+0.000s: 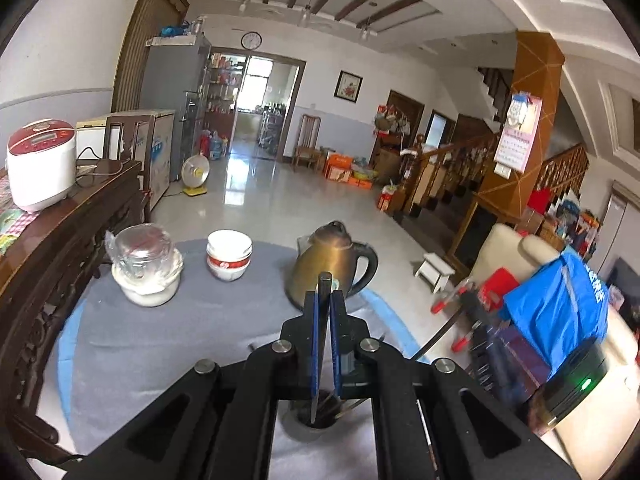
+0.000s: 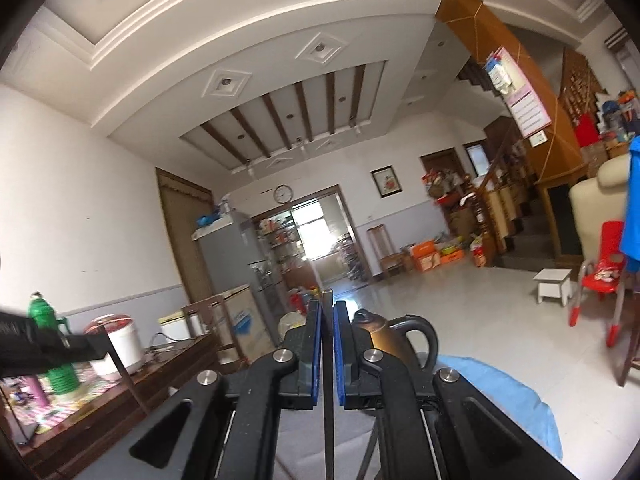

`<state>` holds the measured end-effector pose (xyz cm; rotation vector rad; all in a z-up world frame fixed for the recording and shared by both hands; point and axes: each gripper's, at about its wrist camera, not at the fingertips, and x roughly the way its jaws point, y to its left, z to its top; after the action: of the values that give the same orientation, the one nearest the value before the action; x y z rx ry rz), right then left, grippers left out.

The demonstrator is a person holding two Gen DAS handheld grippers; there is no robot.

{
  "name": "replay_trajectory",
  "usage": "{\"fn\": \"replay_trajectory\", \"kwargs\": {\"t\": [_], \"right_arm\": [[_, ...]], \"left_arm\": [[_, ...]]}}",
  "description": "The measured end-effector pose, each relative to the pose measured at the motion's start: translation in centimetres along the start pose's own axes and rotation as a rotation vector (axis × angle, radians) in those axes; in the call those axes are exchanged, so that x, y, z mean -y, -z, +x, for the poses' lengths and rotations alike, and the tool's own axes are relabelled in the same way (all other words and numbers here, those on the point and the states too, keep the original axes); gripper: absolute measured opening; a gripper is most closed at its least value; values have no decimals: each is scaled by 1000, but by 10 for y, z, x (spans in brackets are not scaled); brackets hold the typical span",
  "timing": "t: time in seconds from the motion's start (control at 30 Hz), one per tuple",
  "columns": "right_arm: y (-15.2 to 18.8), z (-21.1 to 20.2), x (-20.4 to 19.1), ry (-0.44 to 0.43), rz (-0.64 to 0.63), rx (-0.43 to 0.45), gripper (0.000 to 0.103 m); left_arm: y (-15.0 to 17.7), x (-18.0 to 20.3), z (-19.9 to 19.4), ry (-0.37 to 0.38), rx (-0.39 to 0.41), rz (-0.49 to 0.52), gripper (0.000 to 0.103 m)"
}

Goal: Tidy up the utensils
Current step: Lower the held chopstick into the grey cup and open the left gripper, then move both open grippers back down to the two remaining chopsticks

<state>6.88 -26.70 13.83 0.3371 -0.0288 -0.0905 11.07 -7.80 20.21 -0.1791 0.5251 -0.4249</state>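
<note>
Both claws are clamped on chopsticks. The left gripper pinches a dark chopstick upright between its blue pads; its lower end dips into the utensil holder right below. The right gripper squeezes another thin dark chopstick, tip poking just past the pads.

Kettle as landmark, on grey cloth.
- Left of kettle: bowl stack, apart; bare cloth lane between.
- Farther left: wrapped bowls, just beside sideboard edge; tight there.
- Near side of kettle: holder with sticks, under left gripper.
- Right of kettle: table edge, open floor, red chair.
- Above kettle: open air.
</note>
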Motion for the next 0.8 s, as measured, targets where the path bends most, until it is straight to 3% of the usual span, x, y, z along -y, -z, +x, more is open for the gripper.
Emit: {"fn": "replay_trajectory", "kwargs": {"t": [0.17,0.37,0.43,0.47,0.5,0.57,0.6,0.63,0.7,0.8], "right_arm": [[29,27,4,25,14,-99,6],[49,25,27,-32,91,-223,8],[49,19,37,-41,114,-257,9],[49,16,40,-39,123,-272,9],[49,14,46,-40,133,-282,14],[53,3,59,-58,179,-304,32],[55,-5,67,-62,205,-306,55],[55,-11,75,-62,226,-296,72],[61,-32,93,-66,270,-258,72],[77,-53,107,-54,269,-320,71]], "left_arm": [[14,-1,38,-34,-32,-33,6],[49,-21,76,-23,-196,-83,6],[55,-20,74,-11,-211,-63,9],[58,-19,71,-14,-210,-40,17],[60,-16,66,-20,-200,-11,24],[65,-12,53,-43,-165,51,52],[69,-12,44,-54,-146,77,58],[73,-11,36,-66,-127,105,59],[79,-12,27,-98,-120,152,63],[95,-18,21,-188,-140,211,72]]}}
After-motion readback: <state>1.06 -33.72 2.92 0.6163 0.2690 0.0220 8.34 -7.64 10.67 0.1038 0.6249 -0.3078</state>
